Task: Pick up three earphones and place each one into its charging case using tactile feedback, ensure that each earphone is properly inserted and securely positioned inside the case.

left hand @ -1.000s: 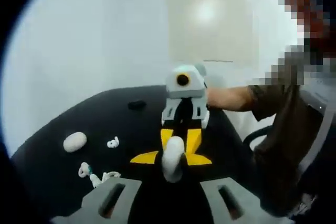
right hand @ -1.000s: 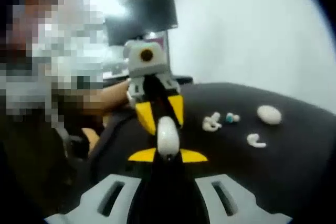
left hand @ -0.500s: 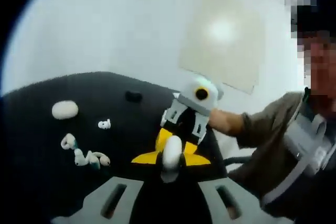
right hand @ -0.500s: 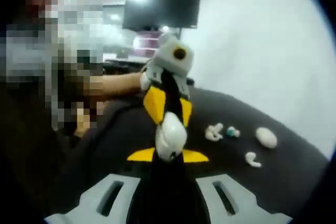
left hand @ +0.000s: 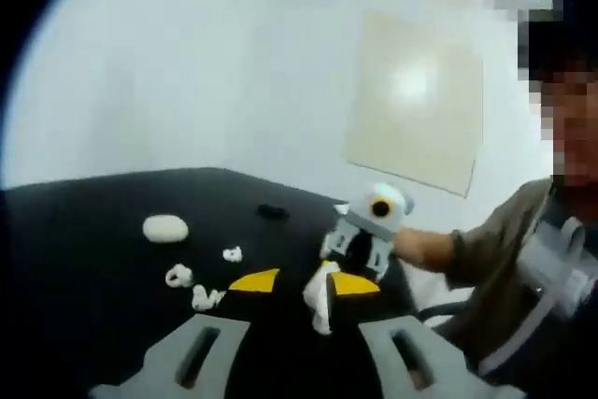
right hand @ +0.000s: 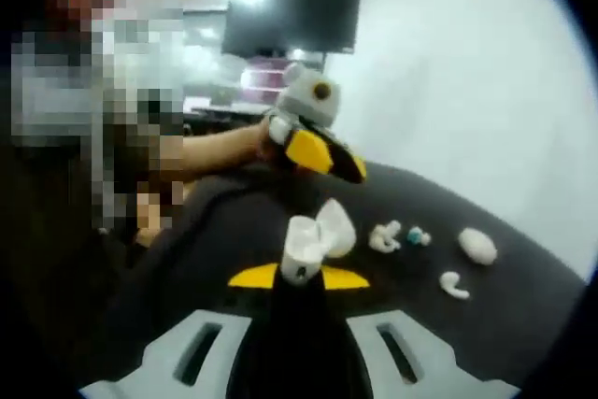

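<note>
1 open case; 1 shut case

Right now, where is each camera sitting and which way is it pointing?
Left gripper view: on the left gripper, looking across the black table to a white wall; own grey jaws below, the person's forearm and right gripper at right.
Right gripper view: on the right gripper, facing the person and a dark screen; own jaws pinch the open charging case, left gripper hovers beyond.
Both share: charging case, loose earphones, closed oval case, table.
</note>
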Available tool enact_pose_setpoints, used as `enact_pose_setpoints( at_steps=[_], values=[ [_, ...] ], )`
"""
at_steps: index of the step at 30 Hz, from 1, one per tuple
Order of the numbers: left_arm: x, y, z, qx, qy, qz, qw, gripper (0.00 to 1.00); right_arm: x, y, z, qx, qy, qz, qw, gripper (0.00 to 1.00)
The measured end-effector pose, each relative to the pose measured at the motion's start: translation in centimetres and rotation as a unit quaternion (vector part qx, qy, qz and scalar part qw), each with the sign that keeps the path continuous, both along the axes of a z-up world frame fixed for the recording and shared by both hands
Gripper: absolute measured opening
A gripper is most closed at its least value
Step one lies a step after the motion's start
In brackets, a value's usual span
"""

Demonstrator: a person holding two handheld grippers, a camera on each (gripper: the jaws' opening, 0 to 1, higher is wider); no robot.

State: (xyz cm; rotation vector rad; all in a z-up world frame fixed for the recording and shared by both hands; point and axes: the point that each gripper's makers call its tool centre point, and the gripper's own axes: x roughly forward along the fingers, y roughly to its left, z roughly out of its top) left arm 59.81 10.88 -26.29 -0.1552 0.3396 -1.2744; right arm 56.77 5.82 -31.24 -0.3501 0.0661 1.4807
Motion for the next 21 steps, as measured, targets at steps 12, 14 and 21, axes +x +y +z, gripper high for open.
enact_pose_setpoints(
  at_steps=[12,14,21],
  values=[
    [-1.8,-4.2,-5.0,0.102,-0.016,-0.062,0.9927,0.26,-0.2,0.2,-0.2,-0.002,0.015,0.005,0.9999,0.17],
    [-2.2,-4.9,-5.2,0.110,-0.022,-0.074,0.9909,0.19,-0.4,0.3,-0.3,-0.009,0.004,0.006,0.9999,0.17],
    [-2.0,-4.8,-5.4,0.127,-0.065,-0.090,0.9857,0.15,-0.1,0.4,-0.4,-0.007,0.024,0.003,0.9997,0.17]
  ],
)
